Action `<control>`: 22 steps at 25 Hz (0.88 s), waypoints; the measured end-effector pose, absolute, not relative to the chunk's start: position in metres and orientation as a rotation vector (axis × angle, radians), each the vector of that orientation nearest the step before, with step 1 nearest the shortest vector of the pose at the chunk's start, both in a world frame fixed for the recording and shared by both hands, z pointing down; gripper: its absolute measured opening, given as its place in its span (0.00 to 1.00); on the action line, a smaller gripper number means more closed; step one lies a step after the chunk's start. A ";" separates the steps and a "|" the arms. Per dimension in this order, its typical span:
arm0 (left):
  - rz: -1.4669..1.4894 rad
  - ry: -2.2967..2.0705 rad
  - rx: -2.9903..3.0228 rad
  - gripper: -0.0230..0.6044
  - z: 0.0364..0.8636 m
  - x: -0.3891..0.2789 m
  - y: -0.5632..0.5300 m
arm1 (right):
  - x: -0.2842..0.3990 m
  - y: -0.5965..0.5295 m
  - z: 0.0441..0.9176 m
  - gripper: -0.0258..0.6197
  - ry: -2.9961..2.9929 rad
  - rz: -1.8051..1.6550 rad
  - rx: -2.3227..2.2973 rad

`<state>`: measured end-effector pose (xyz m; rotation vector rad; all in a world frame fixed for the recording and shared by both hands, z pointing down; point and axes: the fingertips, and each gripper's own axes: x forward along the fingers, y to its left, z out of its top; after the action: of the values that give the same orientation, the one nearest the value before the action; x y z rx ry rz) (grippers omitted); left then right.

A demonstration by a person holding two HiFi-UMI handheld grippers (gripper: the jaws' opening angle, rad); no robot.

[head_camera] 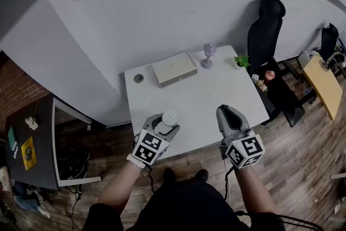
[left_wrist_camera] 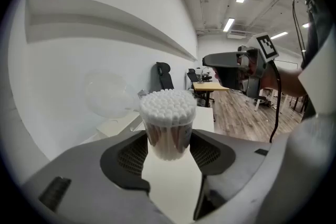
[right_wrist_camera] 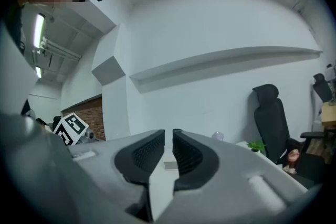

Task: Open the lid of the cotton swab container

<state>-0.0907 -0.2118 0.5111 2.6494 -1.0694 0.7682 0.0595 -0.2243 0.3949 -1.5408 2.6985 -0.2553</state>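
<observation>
My left gripper (head_camera: 169, 123) is shut on the cotton swab container (head_camera: 170, 117), a clear tub held upright over the front edge of the white table (head_camera: 205, 100). In the left gripper view the pads press both sides of the container (left_wrist_camera: 167, 123) and the white swab tips stand bare, with no lid on top. A faint clear round lid (left_wrist_camera: 107, 94) shows just left of it; whether it hangs from the tub I cannot tell. My right gripper (head_camera: 227, 109) hovers to the right; its jaws (right_wrist_camera: 168, 136) stand almost together with nothing between them.
At the back of the table are a flat beige box (head_camera: 174, 68), a clear goblet (head_camera: 209, 54), a small green plant (head_camera: 241, 61) and a small round dark disc (head_camera: 139, 78). A black chair (head_camera: 265, 30) stands behind the right corner. A dark side table (head_camera: 32, 143) is at far left.
</observation>
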 end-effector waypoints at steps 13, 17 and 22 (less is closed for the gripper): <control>0.756 -1.263 2.557 0.43 0.511 -0.123 -0.211 | 0.076 -0.206 0.400 0.10 2.633 -0.105 -1.732; 0.762 -1.298 2.548 0.43 0.510 -0.129 -0.213 | 0.079 -0.206 0.400 0.09 2.624 -0.089 -1.749; 0.766 -1.326 2.526 0.43 0.512 -0.136 -0.213 | 0.080 -0.205 0.402 0.08 2.623 -0.079 -1.755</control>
<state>-0.1357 -0.2129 0.5121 2.5257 -1.3263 0.7660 0.0802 -0.2052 0.4015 -1.7551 2.6231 -0.0793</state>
